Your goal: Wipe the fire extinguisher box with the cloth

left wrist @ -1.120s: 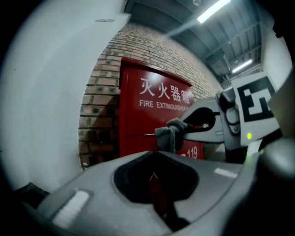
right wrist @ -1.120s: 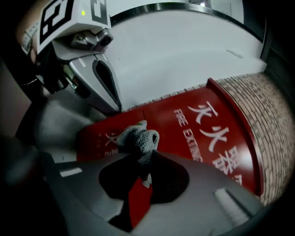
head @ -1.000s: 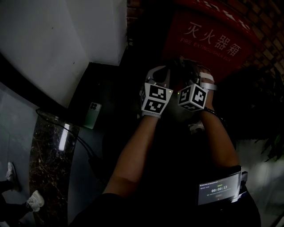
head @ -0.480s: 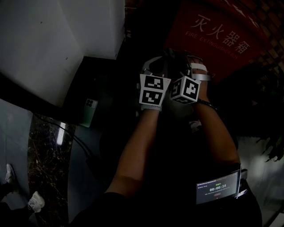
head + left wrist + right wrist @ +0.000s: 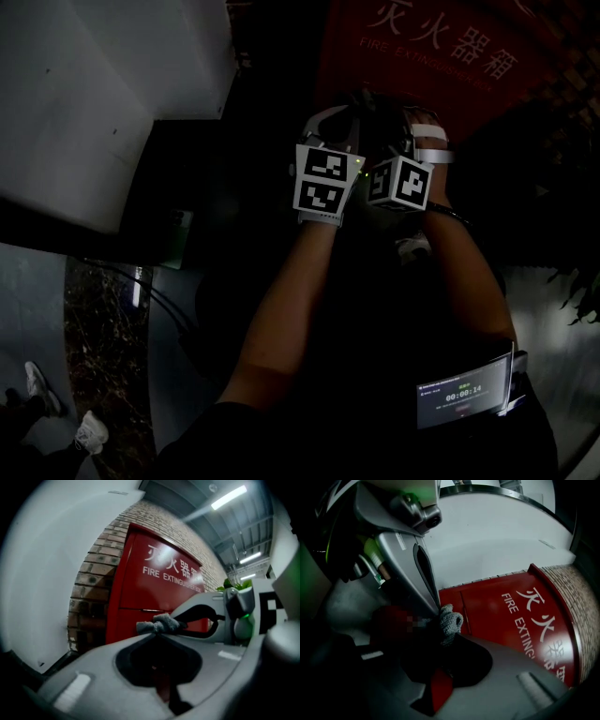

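The red fire extinguisher box (image 5: 422, 66) with white lettering stands against a brick wall, straight ahead of both hands. My left gripper (image 5: 157, 631) and right gripper (image 5: 444, 637) are pressed close together in front of it, their marker cubes side by side in the head view. A small grey cloth (image 5: 159, 623) bunches at the meeting tips. In the left gripper view the jaws are closed with the cloth sticking out. The cloth (image 5: 450, 619) also sits at the closed tips in the right gripper view. The head view is too dark to show the cloth.
A white wall block (image 5: 94, 94) stands left of the box, with a dark ledge (image 5: 178, 187) and a green phone (image 5: 176, 239) below it. Plant leaves (image 5: 581, 300) show at the right. A timer screen (image 5: 464, 394) hangs at my waist. Someone's shoes (image 5: 89, 431) are at the lower left.
Both grippers stayed together and rose a little toward the box. The head view swung, so the box lettering now sits at the top edge.
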